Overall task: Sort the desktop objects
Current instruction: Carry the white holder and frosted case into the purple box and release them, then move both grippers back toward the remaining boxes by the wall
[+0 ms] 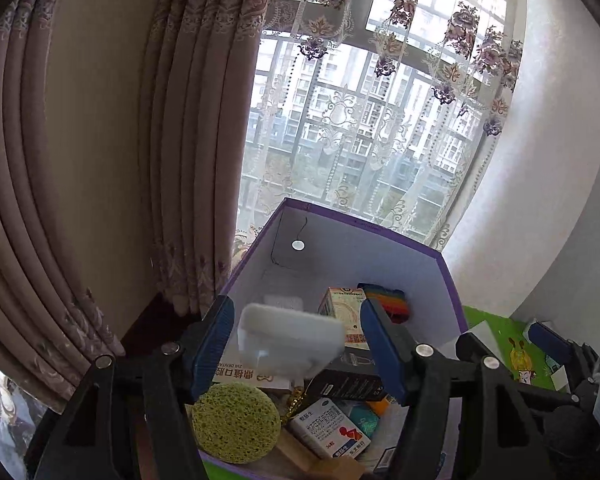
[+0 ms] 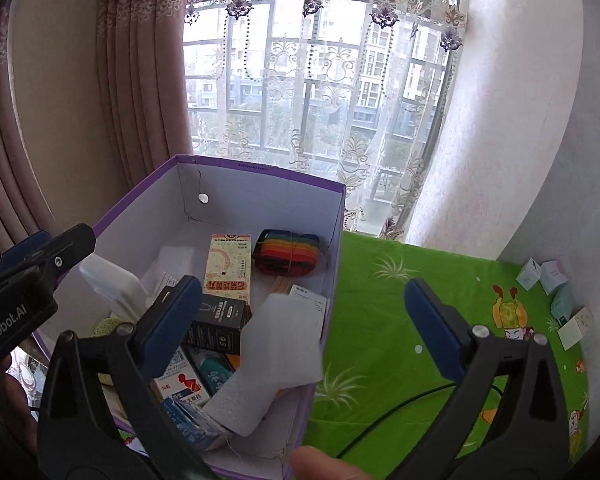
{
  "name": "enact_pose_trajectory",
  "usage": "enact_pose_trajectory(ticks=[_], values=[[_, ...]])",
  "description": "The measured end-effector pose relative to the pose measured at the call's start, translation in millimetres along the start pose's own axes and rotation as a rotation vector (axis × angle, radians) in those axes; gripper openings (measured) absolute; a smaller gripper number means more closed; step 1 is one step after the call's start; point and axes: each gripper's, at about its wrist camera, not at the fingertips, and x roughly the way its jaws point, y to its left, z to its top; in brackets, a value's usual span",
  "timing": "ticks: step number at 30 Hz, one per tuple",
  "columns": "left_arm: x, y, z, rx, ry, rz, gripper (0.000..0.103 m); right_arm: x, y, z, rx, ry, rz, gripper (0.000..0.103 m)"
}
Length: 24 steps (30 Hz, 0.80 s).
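My left gripper (image 1: 298, 346) is hanging over the purple box (image 1: 454, 300) with its jaws spread wide; a blurred white block (image 1: 290, 338) is sitting between the pads, and I cannot tell whether either pad is touching it. My right gripper (image 2: 314, 320) is gaping just as wide and holding nothing, its left finger over the box and its right finger over the green cloth (image 2: 384, 300). A fingertip (image 2: 324, 464) is showing at the bottom edge of the right view.

Nearest in the box, I am seeing a green round sponge (image 1: 236, 424) against the front wall, a white-and-red medicine packet (image 1: 330, 434) beside it, and a white foam piece (image 2: 276, 364) leaning on the right wall. Further in, a black carton (image 2: 216, 326) is lying across the middle, with a cream carton (image 2: 228, 264) behind it. A rainbow-striped bundle (image 2: 288, 254) is resting near the far right corner.

Out on the cloth, well apart from the box, several small cartons (image 2: 552, 284) are lying by the wall. Beyond everything, the curtains (image 2: 140, 92) are framing the window (image 2: 300, 92).
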Motion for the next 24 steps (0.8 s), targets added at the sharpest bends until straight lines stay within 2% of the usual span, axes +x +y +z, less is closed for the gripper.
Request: enact_pose_trajectory(ticks=[4,10,21,24], values=[[-3,-9,0,0.01,-0.008,-0.016,0.076,-2,-10,0,0.021,0.005,-0.021,0.102],[-9,-30,1,0.041,-0.018,-0.045,0.078,-16,-43,-4,0.095,-0.009,-0.061,0.102],[-12,-103,-11,0.151,-0.003,-0.129,0.08,-34,-140,-30,0.242,-0.008,-0.181,0.102],[-11,-126,-16,0.182,0.008,-0.157,0.081,-36,-170,-40,0.296,-0.002,-0.239,0.102]])
